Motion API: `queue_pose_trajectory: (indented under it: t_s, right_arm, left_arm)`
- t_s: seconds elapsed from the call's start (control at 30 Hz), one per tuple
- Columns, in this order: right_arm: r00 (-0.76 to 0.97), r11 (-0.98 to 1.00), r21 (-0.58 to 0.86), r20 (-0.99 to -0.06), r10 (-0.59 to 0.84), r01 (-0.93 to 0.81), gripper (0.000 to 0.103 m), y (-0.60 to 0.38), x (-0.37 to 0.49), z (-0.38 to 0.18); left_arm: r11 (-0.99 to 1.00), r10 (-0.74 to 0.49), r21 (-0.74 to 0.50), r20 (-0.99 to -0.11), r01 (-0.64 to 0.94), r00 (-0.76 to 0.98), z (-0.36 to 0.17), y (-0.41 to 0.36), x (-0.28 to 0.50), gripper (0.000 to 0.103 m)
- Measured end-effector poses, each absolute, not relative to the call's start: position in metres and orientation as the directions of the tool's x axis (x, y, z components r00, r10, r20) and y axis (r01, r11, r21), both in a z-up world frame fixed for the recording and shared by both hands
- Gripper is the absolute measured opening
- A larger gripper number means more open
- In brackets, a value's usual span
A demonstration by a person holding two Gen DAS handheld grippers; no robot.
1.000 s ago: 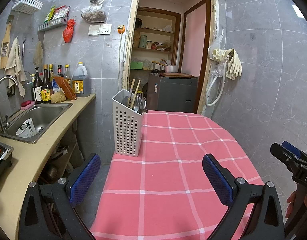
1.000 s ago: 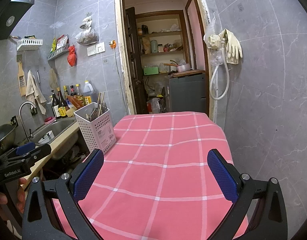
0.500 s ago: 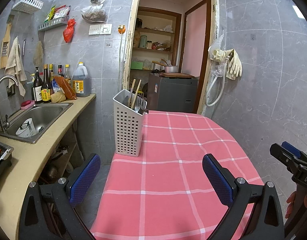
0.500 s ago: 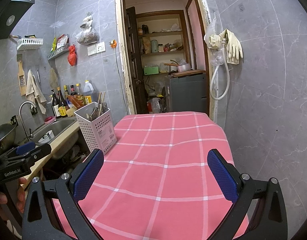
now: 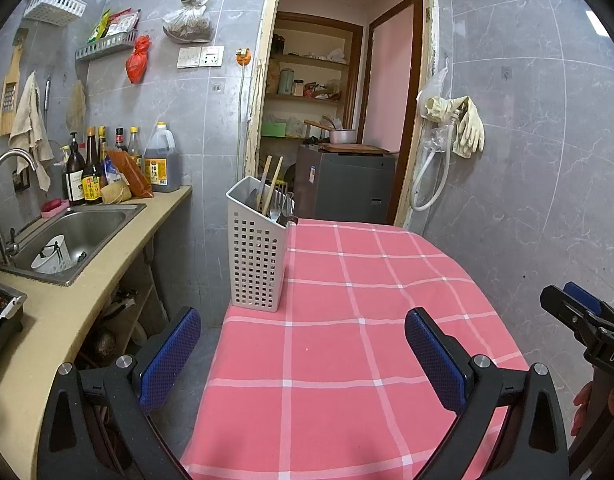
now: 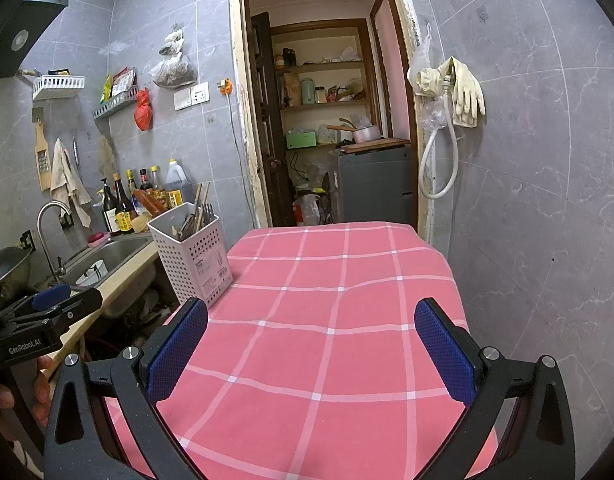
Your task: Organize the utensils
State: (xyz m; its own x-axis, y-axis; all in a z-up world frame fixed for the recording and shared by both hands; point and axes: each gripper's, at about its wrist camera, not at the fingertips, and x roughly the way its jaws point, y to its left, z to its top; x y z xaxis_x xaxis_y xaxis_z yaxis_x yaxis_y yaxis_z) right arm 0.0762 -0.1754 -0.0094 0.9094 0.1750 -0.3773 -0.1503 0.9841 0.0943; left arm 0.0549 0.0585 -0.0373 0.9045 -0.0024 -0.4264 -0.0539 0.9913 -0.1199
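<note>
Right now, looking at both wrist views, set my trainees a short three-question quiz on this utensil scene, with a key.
1. True or false: the white perforated utensil caddy stands in the sink.
2. Which gripper holds something? A) left gripper B) right gripper C) neither
3. Fill in: the caddy stands at the edge of the pink checked tablecloth nearest the ____.

Key:
1. False; it stands on the tablecloth, with chopsticks and metal cutlery inside.
2. C; both sets of jaws are spread wide over bare cloth.
3. Counter.
</note>
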Motion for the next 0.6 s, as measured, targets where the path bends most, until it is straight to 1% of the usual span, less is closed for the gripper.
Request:
queue_pose_trajectory:
  t_s: [0.37,0.6]
  right_arm:
    - [0.902,0.985,0.089,-0.394,0.174,-0.151,0.102,-0.168,0.081,-0.018]
    - [0.897,0.985,0.088,-0.407,0.17,-0.146,0.102,-0.166,0.085,-0.02]
  left_arm:
    - [0.99,-0.01,-0.13,-0.45,-0.054,0.893,-0.046,0.063,0.054,0.103]
    - [0.991,0.004,-0.115,-0.466,-0.065,0.885,-0.051,0.067,0.059,0.103]
